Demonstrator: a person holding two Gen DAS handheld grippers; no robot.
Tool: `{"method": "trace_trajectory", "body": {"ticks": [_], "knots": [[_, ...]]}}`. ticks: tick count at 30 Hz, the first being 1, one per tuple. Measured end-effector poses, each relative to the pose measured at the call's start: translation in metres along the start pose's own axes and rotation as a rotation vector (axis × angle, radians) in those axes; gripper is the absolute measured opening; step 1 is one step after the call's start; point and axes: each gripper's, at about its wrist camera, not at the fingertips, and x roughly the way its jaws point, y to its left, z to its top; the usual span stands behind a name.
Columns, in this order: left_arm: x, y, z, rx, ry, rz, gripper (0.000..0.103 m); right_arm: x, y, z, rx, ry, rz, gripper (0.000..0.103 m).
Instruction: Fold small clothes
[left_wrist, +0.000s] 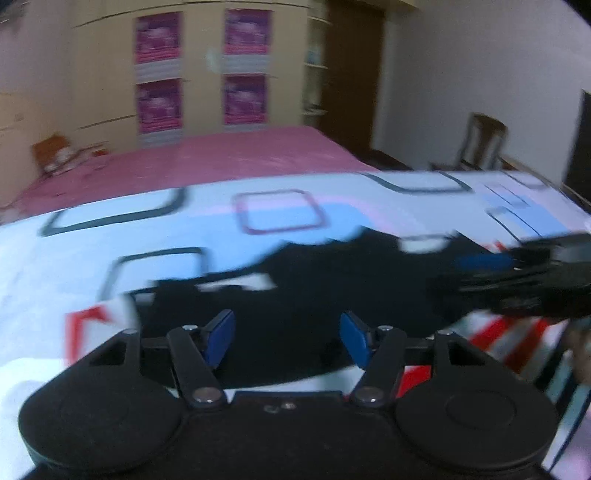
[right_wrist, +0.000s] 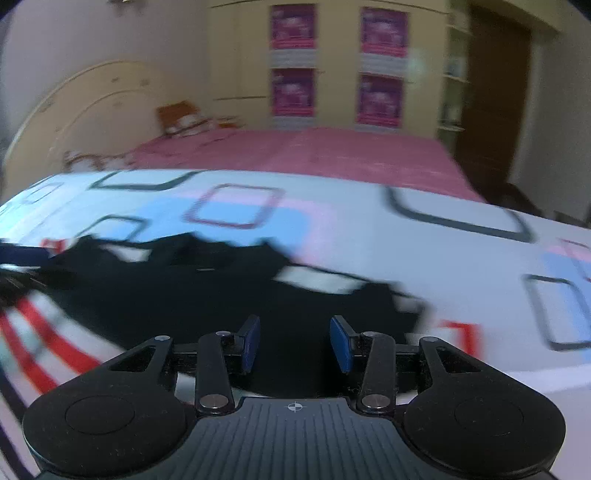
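Black garment (left_wrist: 332, 295), small and dark, spread rumpled on patterned sheet (left_wrist: 147, 221) over bed; no neat fold visible, so folding judged barely begun. Left hand-held gripper (left_wrist: 287, 338) parted wide, nothing held, poised over near hem. Right hand-held gripper (right_wrist: 295, 341) likewise parted, empty. Garment edges uneven, blurred. Bare sheet all round, pink bedspread (right_wrist: 314, 151) beyond.

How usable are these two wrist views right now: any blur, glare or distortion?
Left wrist: motion-smeared; the black garment and right gripper streak, while its own fingers stay sharp. Right wrist: same smear on the patterned sheet. Both: fisheye bending, dim light, no glare.
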Motion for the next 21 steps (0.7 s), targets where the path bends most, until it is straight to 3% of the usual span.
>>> {"method": "trace_trajectory", "body": {"ticks": [3, 6, 13, 21], "knots": [[0.015, -0.01, -0.003, -0.002, 0.036, -0.009, 0.068, 0.016, 0.027, 0.001, -0.044, 0.036, 0.037, 0.043], [0.025, 0.004, -0.009, -0.03, 0.059, 0.012, 0.076, 0.033, 0.033, -0.004, -0.105, 0.054, 0.016, 0.043], [0.015, 0.04, -0.015, -0.056, 0.057, 0.067, 0.071, 0.034, -0.009, -0.006, -0.072, 0.054, -0.058, 0.043], [0.014, 0.04, -0.015, -0.005, 0.064, 0.094, 0.07, 0.019, -0.042, -0.012, -0.047, 0.058, -0.12, 0.043]]}}
